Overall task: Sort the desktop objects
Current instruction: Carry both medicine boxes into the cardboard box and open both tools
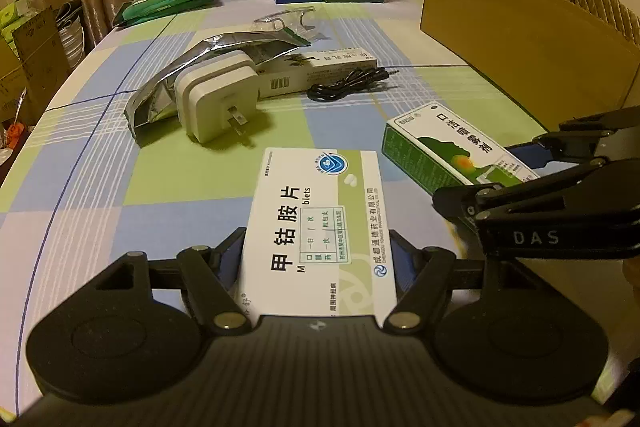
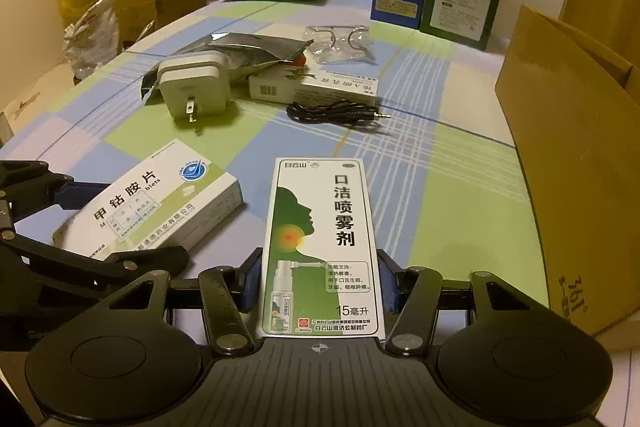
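Between the left tongs point(image 1: 320, 251) lies the white box point(image 1: 320, 223), clenched at its near end, long axis running straight ahead. The right tongs point(image 2: 318, 281) grip the green spray box point(image 2: 320, 243) the same way, just to the right. Ahead and right of both stands the cardboard carton point(image 2: 572, 147), nearer the right tongs, likely the drop spot. Other clutter sits farther ahead on the tabletop point(image 2: 460, 187).

Tablet box point(image 1: 316, 227) left of spray box point(image 1: 452, 151), charger point(image 1: 216, 99) behind, cable point(image 1: 344, 83) beyond
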